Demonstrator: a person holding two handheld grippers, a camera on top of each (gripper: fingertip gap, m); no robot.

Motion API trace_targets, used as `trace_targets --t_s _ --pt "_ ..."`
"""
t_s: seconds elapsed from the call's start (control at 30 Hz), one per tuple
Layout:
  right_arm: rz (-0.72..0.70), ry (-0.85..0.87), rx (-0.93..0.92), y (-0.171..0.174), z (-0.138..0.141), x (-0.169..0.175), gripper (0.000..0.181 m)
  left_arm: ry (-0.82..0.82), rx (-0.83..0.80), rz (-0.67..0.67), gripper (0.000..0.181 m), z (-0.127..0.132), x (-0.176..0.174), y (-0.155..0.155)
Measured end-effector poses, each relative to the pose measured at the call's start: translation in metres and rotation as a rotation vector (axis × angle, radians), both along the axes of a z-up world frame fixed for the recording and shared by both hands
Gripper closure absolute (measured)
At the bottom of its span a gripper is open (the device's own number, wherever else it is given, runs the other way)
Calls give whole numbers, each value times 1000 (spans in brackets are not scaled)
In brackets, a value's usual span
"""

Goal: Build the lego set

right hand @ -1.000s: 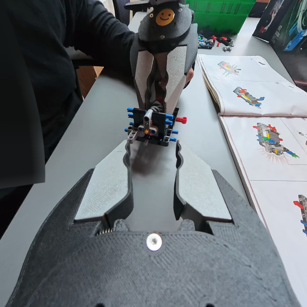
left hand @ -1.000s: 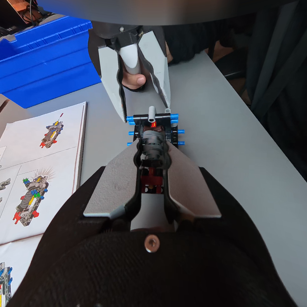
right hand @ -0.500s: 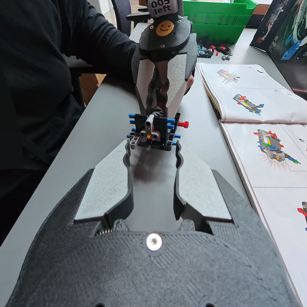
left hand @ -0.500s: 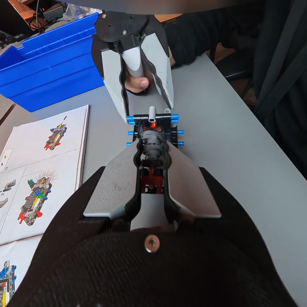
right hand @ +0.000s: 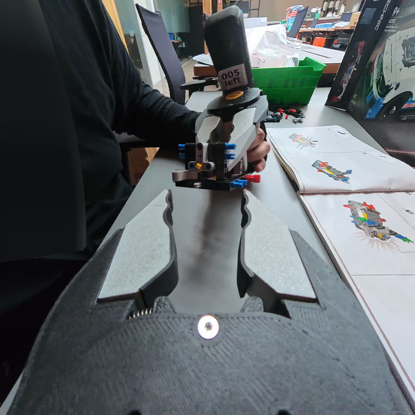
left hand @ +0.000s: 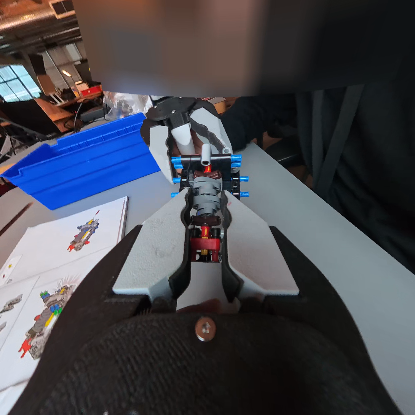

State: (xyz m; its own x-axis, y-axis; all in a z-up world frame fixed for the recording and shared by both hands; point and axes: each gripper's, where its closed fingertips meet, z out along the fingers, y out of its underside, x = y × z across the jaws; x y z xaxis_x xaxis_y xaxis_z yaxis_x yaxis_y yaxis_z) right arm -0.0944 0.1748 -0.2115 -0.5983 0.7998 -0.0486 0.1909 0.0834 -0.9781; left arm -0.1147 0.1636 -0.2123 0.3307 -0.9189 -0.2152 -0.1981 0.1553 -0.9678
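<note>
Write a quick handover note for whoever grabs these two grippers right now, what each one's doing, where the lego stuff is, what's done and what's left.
Left gripper: shut on the lego assembly, held up off the grey table.
Right gripper: open, empty, its tips just short of the assembly's near end.
Parts: loose pieces lie by the green bin; the instruction booklet lies open beside the work; a blue bin stands beyond it.
Done: frame with grey gear stack, blue pins and red end pieces is together.
Left: the build looks unfinished; check the booklet for the next piece, probably fetched with the right gripper.
</note>
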Motion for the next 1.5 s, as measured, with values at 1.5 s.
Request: trace_targets --t_s 1.5 --pt "-189 -244 304 30 -69 -20 133 349 -449 259 159 -73 -12 32"
